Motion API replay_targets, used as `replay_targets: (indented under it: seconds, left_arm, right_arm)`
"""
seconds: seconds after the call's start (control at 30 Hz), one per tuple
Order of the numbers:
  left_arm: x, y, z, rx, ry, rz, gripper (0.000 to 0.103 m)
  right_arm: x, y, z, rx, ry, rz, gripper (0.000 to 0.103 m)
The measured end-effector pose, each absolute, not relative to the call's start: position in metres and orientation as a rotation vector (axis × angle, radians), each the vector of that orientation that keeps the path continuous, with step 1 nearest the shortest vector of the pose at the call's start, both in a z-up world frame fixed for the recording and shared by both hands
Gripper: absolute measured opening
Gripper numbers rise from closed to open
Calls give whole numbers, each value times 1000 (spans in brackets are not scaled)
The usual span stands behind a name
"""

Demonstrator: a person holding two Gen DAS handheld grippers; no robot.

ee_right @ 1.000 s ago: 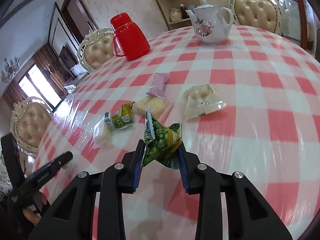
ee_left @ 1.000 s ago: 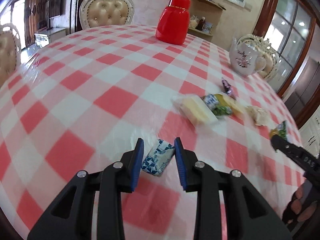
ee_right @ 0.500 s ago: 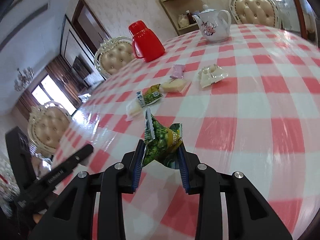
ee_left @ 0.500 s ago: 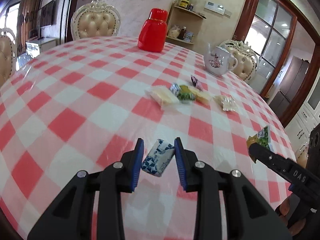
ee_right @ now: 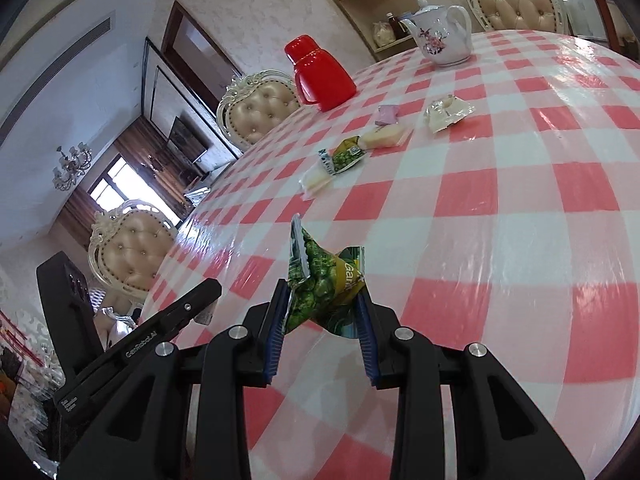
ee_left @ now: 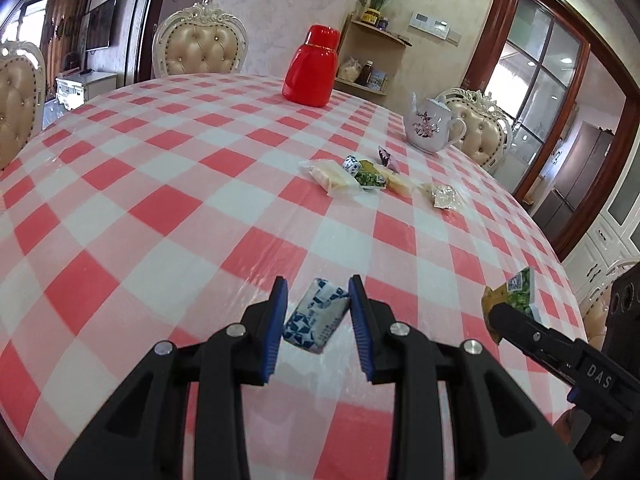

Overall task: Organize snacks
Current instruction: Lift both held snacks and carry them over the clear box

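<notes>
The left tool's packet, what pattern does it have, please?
White packet with blue geometric shapes; clearest in left wrist view.

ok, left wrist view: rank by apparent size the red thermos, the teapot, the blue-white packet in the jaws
1. red thermos
2. teapot and blue-white packet: they look about alike. The packet sits right at the camera in the left gripper, the teapot far across the table, so I won't rank them; the teapot is likely much bigger in reality.

Snack cluster [ee_left: 360,176] mid-table [ee_left: 160,184]; flask [ee_left: 310,70] behind it to the left, teapot [ee_left: 430,128] behind to the right.
</notes>
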State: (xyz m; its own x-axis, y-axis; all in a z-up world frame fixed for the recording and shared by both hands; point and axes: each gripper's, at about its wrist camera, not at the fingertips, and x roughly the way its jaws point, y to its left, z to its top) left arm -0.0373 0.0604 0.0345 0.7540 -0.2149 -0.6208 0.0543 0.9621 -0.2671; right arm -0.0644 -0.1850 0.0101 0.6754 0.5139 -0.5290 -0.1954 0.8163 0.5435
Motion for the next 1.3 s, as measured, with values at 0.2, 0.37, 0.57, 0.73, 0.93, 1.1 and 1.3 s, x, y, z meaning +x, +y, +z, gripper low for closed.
replay_targets:
  seconds: [0.2, 0.37, 0.57, 0.73, 0.93, 1.1, 1.3]
  left_arm:
    - [-59, 69, 36, -210, 710, -125, 32]
    - [-80, 77, 42, -162, 703, -80, 32]
    - [-105, 93, 43, -129, 705, -31, 32]
    - [-132, 115, 40, -113, 717, 3, 32]
    - [-164, 149, 40, -116, 708, 62, 32]
    - [-185, 172, 44, -122, 687, 94, 32]
    - [-212, 209, 44, -139, 681, 150, 32]
  right_arm:
    - [-82, -175, 13, 463, 727, 438, 32]
    - [-94, -160, 18, 392, 745, 437, 32]
    - [-115, -132, 29, 310, 734, 482, 32]
    - [-133, -101, 33, 243, 739, 551, 32]
    - [-156, -60, 38, 148, 733, 630, 32]
    - [-172, -34, 36, 97, 746, 672, 32]
    - [-191, 0, 34, 10, 750, 736, 32]
